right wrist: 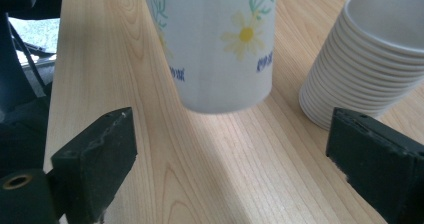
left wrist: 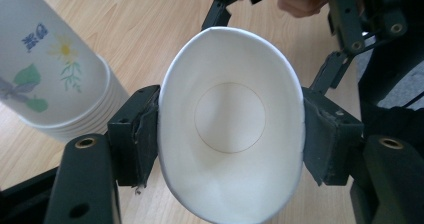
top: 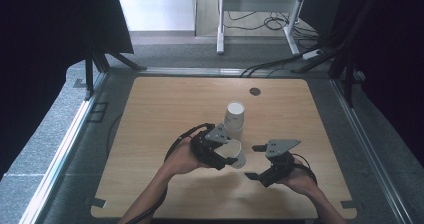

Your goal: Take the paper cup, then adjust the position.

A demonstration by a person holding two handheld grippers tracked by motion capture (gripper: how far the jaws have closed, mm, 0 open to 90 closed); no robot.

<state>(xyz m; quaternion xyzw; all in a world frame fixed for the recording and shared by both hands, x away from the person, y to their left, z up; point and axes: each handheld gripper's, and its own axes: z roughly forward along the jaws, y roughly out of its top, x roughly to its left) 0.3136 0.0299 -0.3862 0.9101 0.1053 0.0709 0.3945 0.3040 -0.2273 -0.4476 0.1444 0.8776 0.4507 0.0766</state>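
A: Item one, paper cup [left wrist: 232,129]. Location?

B: Clamped in the left tool [top: 220,151], held lying over just above the counter [top: 165,109], mouth toward the tool's camera. Pads [left wrist: 137,134] press both sides of the wall near the rim, which is squeezed from round to oval. Jaws narrowed onto it, nothing else between them.

A: Handling notes?

B: Judged very light, thin-walled, soft; it already buckles under this grip. Waxy surface, likely somewhat slippery. Best hold would be near the rolled rim or the stiffer base, with light pressure; harder squeezing risks a crease.

A: Item two?

B: Stack of cups [top: 234,116], upside down, standing on the counter just beyond the held cup and apart from it. Printed flowers and butterflies.

A: Right tool [top: 260,161]?

B: Jaws spread wide, nothing between the pads. It faces the held cup's closed end from the side, near but not touching.

A: What does each view add?

B: High view: overall layout, both hands, stack behind. Left gripper view: the cup's white inside, round bottom seam and oval deformation, plus the right tool's linkage beyond. Right gripper view: the cup's printed outside [right wrist: 220,39], its base clear of the wood, and the stack's many nested rims [right wrist: 350,74], uncountable from above
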